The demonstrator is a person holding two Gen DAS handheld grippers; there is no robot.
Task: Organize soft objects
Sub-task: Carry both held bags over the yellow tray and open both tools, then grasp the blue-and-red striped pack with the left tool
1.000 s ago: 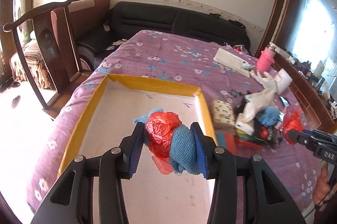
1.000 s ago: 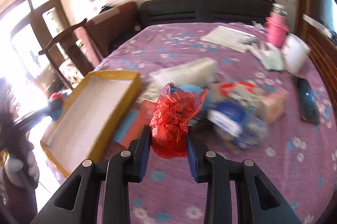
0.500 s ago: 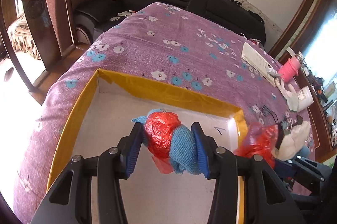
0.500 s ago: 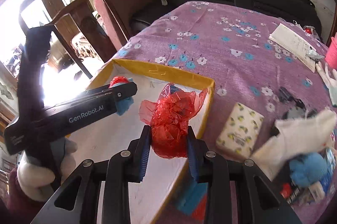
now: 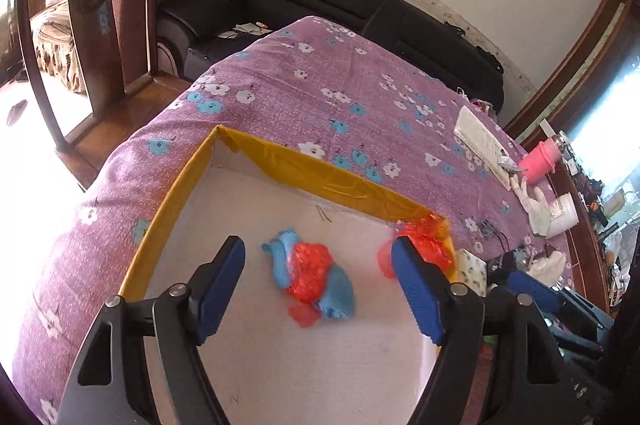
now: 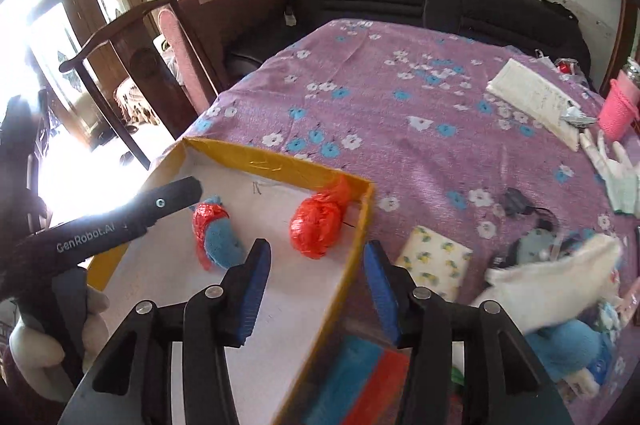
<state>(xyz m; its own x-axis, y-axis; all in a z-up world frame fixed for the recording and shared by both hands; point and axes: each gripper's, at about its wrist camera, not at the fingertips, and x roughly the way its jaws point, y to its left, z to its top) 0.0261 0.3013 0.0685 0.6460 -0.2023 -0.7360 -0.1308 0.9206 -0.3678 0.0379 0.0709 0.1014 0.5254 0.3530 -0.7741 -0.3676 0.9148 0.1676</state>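
A yellow-rimmed box (image 5: 320, 177) (image 6: 276, 161) with a white floor stands on the purple flowered cloth. On that floor lies a blue knitted piece wrapped in red plastic (image 5: 310, 277) (image 6: 218, 231), free of my left gripper (image 5: 320, 285), whose jaws are opening above it. A crumpled red plastic bag (image 6: 318, 223) (image 5: 420, 245) rests in the box's far right corner. My right gripper (image 6: 318, 293) hangs over the box's right wall with its jaws opening and nothing between them. The left gripper's finger (image 6: 160, 203) shows in the right wrist view.
To the right of the box lie a lemon-print packet (image 6: 436, 261), a white cloth (image 6: 552, 285), blue soft items (image 6: 568, 345) and cables. Farther back are a paper pad (image 6: 532, 97), a pink cup (image 6: 622, 105) and white gloves (image 6: 616, 173). A wooden chair (image 5: 96, 13) and a black sofa (image 5: 360, 13) border the table.
Both grippers opened and released their loads into the box: the blue and red bundle from the left, the red bag from the right. Both moved over the box.
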